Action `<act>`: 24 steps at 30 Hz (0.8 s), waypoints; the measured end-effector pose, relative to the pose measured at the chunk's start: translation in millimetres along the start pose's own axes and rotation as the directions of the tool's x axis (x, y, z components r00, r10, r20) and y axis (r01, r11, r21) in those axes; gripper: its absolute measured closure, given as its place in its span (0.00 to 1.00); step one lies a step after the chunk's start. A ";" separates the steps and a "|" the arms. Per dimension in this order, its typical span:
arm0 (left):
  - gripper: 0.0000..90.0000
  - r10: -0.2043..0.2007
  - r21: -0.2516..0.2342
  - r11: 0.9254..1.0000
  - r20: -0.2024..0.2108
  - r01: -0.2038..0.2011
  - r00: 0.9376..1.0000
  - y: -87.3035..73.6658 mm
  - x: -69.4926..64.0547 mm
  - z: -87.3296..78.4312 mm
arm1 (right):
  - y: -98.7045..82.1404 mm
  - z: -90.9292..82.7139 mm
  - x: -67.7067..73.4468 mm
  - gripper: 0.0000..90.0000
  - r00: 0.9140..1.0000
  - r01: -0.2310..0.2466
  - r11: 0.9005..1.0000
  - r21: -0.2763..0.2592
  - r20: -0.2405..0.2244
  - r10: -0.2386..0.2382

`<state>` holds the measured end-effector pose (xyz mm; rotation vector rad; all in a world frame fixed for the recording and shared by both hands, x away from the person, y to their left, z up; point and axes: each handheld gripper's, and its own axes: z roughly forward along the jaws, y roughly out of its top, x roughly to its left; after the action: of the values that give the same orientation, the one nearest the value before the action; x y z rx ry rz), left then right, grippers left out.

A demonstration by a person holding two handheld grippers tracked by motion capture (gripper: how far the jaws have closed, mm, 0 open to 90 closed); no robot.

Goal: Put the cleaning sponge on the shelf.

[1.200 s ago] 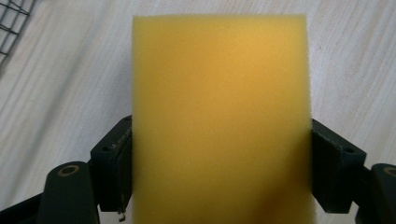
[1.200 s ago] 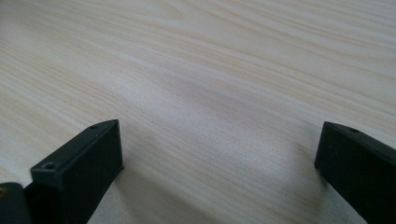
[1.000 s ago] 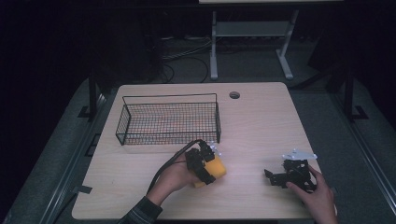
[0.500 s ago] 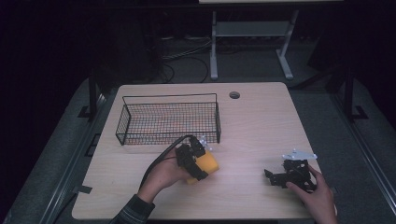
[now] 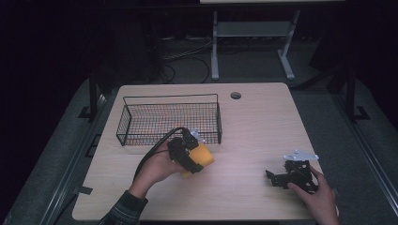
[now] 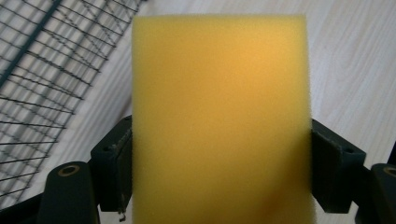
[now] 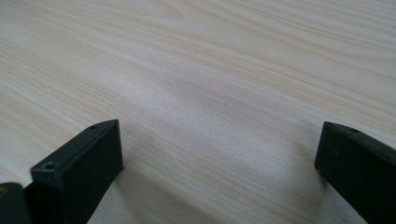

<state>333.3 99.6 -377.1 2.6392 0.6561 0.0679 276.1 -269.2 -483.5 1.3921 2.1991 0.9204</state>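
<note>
From the high view, the left gripper (image 5: 195,157) is held above the pale wood counter (image 5: 253,126), its fingers clamped on a yellow rectangular foam sponge (image 5: 201,157). The sponge sits just in front of the near wall of the black wire-mesh basket (image 5: 166,119), close to its right end. The right gripper (image 5: 274,177) rests well apart on the counter's right side, held by the person's right hand (image 5: 319,199), its fingers spread with nothing between them.

In the left gripper view, the sponge (image 6: 219,121) stands between the two black fingers (image 6: 112,163), pressed from both sides; the basket's mesh (image 6: 42,88) lies to the left over the wood.

In the right gripper view, the fingers (image 7: 79,163) stand wide apart over bare counter (image 7: 210,84).
</note>
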 end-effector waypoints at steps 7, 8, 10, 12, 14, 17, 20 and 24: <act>0.25 -0.015 -0.008 1.000 -0.025 0.014 1.000 2.7 11.3 -12.6 | 0.0 0.1 -0.2 0.00 1.000 0.004 1.000 -0.001 0.001 -0.004; 0.25 -0.017 -0.011 1.000 -0.029 0.017 0.999 2.9 13.1 -14.5 | -0.1 0.1 -0.1 0.00 1.000 0.003 1.000 -0.001 0.001 -0.003; 0.25 -0.032 -0.018 0.999 -0.037 0.031 0.999 2.9 17.0 -17.9 | 0.0 0.1 -0.1 0.00 1.000 0.002 1.000 -0.001 0.001 -0.002; 0.25 -0.041 -0.018 0.999 -0.049 0.040 0.998 2.7 22.1 -21.5 | 0.0 0.1 0.0 0.00 1.000 0.001 1.000 0.000 0.001 -0.001; 0.25 -0.045 -0.016 0.999 -0.061 0.044 0.997 2.3 27.8 -25.7 | 0.0 0.0 0.0 0.00 1.000 0.001 1.000 0.000 0.001 -0.001; 0.25 -0.061 -0.022 0.998 -0.073 0.059 0.996 1.6 32.6 -28.9 | 0.0 0.0 -0.1 0.00 1.000 0.002 1.000 0.000 0.001 -0.002; 0.25 -0.082 -0.025 0.996 -0.087 0.080 0.993 -0.2 42.3 -33.5 | 0.0 0.2 -0.3 0.00 1.000 0.004 1.000 -0.002 0.001 -0.004; 0.25 -0.095 -0.030 0.995 -0.104 0.093 0.990 -0.9 49.3 -37.2 | 0.0 0.2 0.0 0.00 1.000 0.001 1.000 -0.001 0.002 -0.001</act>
<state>371.3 137.2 -346.2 2.5908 0.8086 0.1875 276.2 -269.2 -483.6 1.3914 2.1974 0.9190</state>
